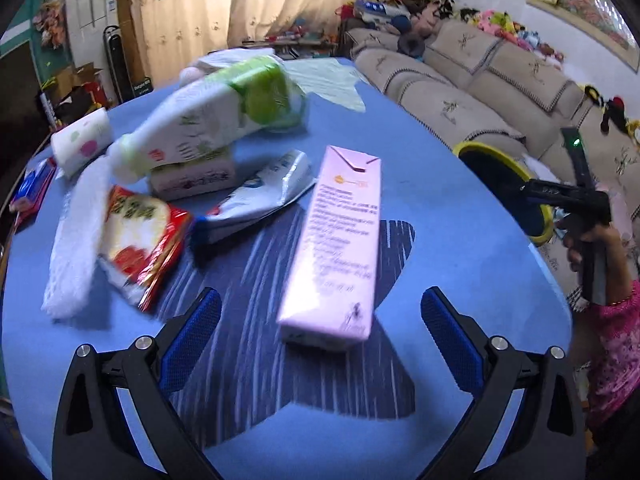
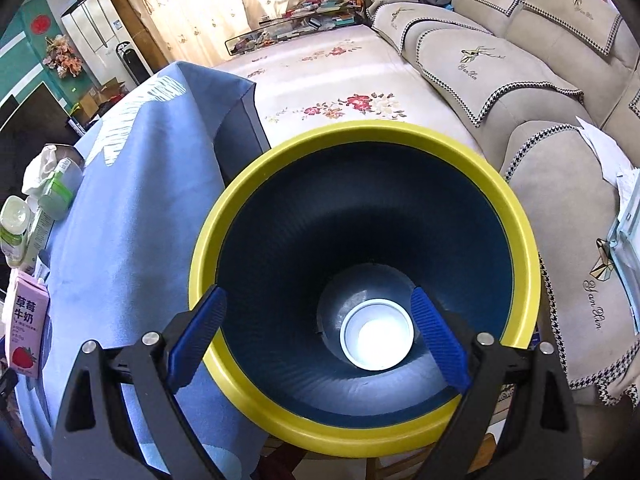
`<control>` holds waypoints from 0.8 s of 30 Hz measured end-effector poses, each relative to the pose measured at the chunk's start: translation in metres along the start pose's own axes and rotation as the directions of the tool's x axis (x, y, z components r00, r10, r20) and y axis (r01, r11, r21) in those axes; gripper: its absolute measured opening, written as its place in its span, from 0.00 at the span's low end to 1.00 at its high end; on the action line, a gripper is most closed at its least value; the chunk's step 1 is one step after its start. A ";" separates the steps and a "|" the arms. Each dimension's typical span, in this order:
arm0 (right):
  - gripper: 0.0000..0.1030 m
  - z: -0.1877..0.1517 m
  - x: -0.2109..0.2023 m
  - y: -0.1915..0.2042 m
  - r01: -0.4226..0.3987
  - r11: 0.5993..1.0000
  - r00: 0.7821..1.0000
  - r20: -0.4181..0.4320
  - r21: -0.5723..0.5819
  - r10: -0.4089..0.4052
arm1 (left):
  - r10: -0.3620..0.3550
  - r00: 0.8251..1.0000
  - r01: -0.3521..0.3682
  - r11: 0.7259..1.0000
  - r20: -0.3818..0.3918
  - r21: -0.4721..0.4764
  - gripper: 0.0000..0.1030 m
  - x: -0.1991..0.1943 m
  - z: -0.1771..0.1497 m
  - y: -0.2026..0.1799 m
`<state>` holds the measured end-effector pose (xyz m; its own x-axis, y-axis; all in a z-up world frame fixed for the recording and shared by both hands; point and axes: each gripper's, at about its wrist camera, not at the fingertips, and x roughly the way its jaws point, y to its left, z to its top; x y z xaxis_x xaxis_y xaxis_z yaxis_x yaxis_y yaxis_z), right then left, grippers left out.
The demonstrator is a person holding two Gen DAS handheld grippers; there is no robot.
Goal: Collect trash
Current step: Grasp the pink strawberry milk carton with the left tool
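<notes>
**Inspector A:** The left gripper is hovering low over the near edge of the blue cloth-covered desk, jaws spread wide and holding nothing. The tall pink rectangular milk carton is lying flat directly ahead, its near end sitting between the two blue finger pads without touching either.

**Inspector B:** And the right gripper?

**Inspector A:** Also spread wide and gripping nothing. It is looking straight down into the dark blue round bin with the yellow rim, which is standing off the desk's right edge, near the beige sofa. A white round cup is resting at the bin's bottom.

**Inspector B:** Remaining trash?

**Inspector A:** It is clustering toward the desk's left side: a red and white crinkled snack wrapper, a silver and blue foil pouch, a white and green soft pack leaning on a tissue packet.

**Inspector B:** Risks?

**Inspector A:** In my judgement, the carton is the next pick. Its smooth card faces are likely slippery; closing only on the near end could let the far end swing and drop. The left view is blurring, which suggests fast motion, so a misjudged closure could shove the carton toward the foil pouch. The bin also looks light; a careless drop could tip it.
</notes>
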<state>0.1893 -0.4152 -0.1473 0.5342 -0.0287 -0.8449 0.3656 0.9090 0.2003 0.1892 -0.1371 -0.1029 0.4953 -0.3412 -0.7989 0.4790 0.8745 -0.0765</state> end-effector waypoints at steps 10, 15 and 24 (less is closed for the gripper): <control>0.86 -0.006 -0.009 -0.006 -0.025 1.000 1.000 0.000 0.001 0.025 | 0.022 0.996 -0.018 0.999 -0.089 0.047 0.52 0.042 0.029 -0.021; 0.86 -0.009 -0.012 -0.005 -0.037 0.999 0.999 0.000 -0.010 0.037 | 0.027 0.995 -0.021 0.998 -0.098 0.061 0.38 0.051 0.030 -0.024; 0.86 -0.016 -0.040 -0.008 -0.053 0.998 0.997 0.060 -0.015 0.054 | 0.034 0.996 -0.028 0.998 -0.086 0.064 0.37 0.050 0.036 -0.035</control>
<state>0.1533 -0.4144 -0.1232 0.5980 -0.0050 -0.8015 0.3255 0.9153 0.2372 0.2229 -0.1969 -0.1186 0.4468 -0.2806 -0.8495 0.5107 0.8596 -0.0154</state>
